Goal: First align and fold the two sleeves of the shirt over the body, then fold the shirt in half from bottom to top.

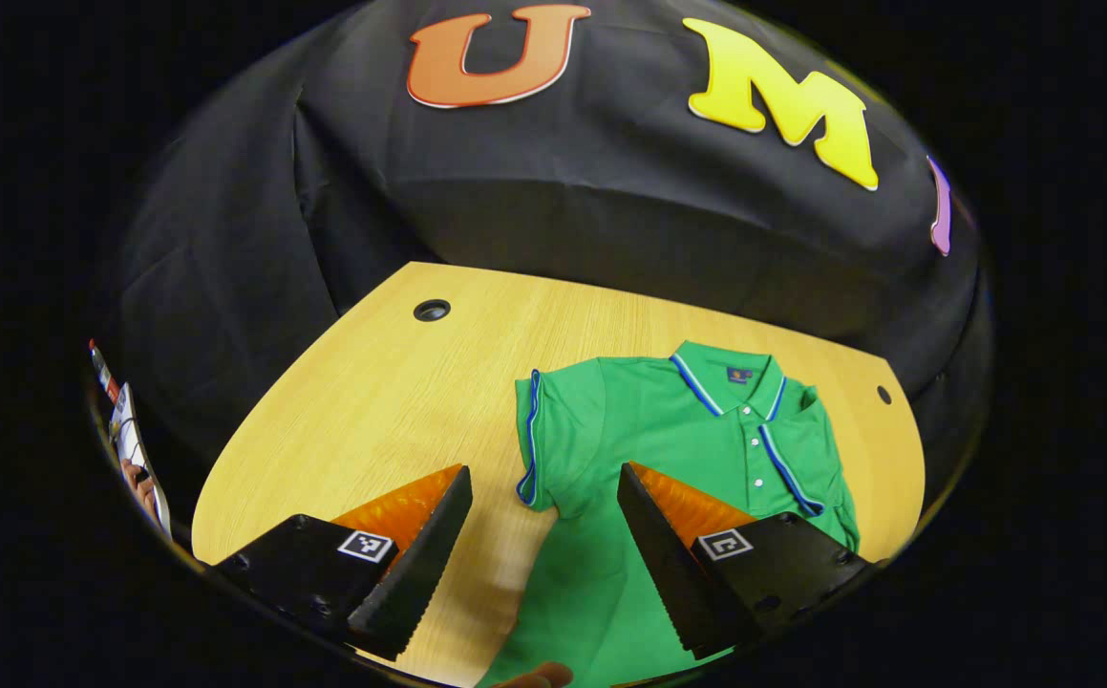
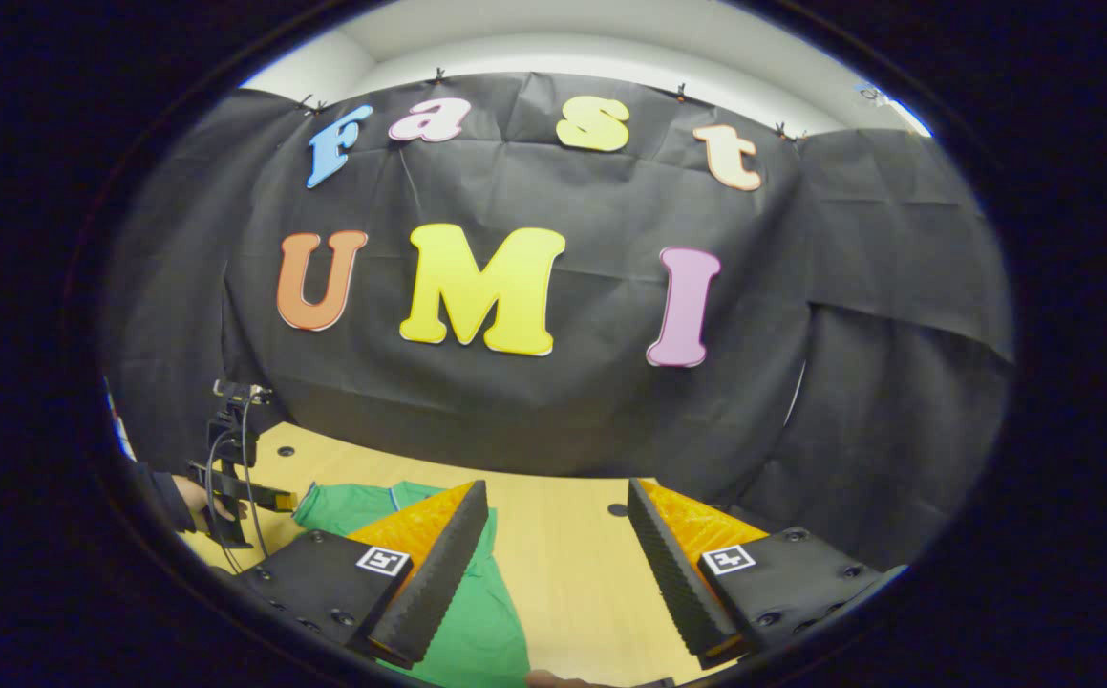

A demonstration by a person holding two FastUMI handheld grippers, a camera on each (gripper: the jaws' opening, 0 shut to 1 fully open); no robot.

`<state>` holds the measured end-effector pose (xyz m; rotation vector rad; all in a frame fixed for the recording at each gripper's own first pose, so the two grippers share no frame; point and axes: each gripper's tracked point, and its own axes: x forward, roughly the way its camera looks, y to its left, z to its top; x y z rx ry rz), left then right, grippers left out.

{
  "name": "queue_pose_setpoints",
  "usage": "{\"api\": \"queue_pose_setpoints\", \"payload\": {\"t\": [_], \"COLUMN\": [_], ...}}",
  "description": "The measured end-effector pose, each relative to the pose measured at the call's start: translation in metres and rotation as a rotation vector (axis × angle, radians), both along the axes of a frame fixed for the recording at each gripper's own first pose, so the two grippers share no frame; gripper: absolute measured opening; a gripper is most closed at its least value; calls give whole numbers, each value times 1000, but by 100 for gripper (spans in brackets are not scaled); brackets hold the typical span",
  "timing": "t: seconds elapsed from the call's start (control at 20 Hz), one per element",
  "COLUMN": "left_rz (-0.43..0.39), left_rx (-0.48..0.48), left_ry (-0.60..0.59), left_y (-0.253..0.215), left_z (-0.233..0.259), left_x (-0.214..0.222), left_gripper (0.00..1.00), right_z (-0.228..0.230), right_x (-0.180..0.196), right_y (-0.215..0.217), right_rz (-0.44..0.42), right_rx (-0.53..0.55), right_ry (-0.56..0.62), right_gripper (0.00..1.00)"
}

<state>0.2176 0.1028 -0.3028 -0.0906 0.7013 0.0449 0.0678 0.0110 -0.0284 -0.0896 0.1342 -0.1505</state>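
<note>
Fingers of the left gripper (image 1: 543, 497) stand spread apart above the shirt (image 1: 668, 440), holding nothing. The right gripper (image 2: 558, 511) gapes too, empty, beside the shirt, which lies flat on the tabletop (image 1: 391, 401).

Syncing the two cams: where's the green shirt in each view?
Left gripper view: green shirt lies centre-right on the table, collar far.
Right gripper view: shirt at lower left, partly behind the near finger.
Shared landmark: the wooden table's dark round hole.
</note>
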Motion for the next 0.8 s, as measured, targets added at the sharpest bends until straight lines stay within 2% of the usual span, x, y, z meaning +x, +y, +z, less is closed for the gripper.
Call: {"api": "queue_pose_setpoints", "payload": {"t": [0.3,0.5,0.6,0.65,0.7,0.75,0.8], "left_rz": [2,5,2,-10,-19,-28,-26], "left_rx": [-13,19,27,24,12,-7,-10], "left_ry": [95,147,172,179,183,189,193], "left_y": [3,7,9,6,3,-1,-2], "left_z": [-47,-65,-70,-71,-72,-73,-74], "left_x": [50,71,75,75,76,75,75], "left_gripper": [99,99,92,83,82,70,67], "right_z": [4,2,3,0,-3,-5,-6], "right_x": [17,34,38,38,39,40,40], "right_y": [12,19,22,24,26,27,27], "right_rz": [-7,-16,-21,-18,-14,-16,-16], "right_rx": [-49,-43,-44,-44,-42,-41,-40], "right_ry": [43,74,74,81,88,96,101], "right_gripper": [94,96,95,95,95,95,95]}}
